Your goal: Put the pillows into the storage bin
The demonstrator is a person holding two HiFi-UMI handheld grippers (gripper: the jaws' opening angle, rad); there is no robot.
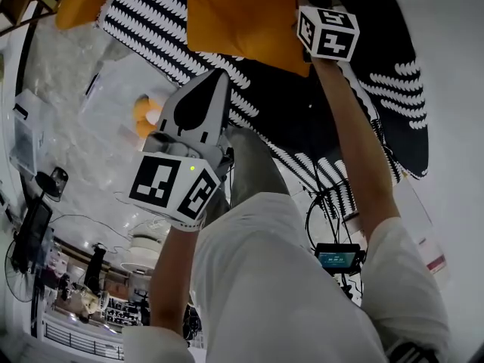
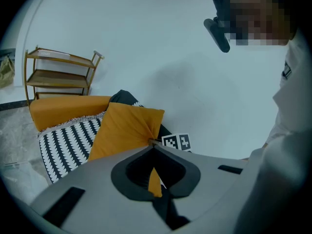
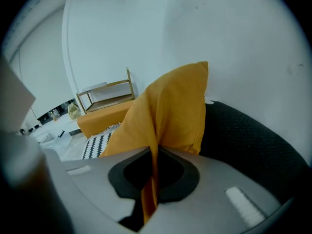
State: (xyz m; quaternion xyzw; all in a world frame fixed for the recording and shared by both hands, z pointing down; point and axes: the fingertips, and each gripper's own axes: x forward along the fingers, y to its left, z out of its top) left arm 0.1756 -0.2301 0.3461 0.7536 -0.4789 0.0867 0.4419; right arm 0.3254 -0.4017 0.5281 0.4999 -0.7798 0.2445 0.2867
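An orange pillow [image 1: 242, 17] hangs between both grippers, above a black-and-white patterned cushion [image 1: 151, 13]. My right gripper [image 3: 155, 150] is shut on a fold of the orange pillow [image 3: 170, 111], and the fabric runs down between its jaws. In the head view only its marker cube [image 1: 327, 32] shows, against the pillow's right corner. My left gripper [image 2: 153, 144] is shut on the pillow's lower corner, where the pillow [image 2: 126, 128] puckers; an orange sliver shows between the jaws. A dark fabric body [image 3: 253, 145] lies behind the pillow; I cannot tell if it is the bin.
A long orange cushion [image 2: 63, 108] and a wooden shelf [image 2: 61, 72] stand by the white wall. On the floor are cables and a small screen device [image 1: 336, 257], and cluttered shelves [image 1: 91, 293] at the lower left.
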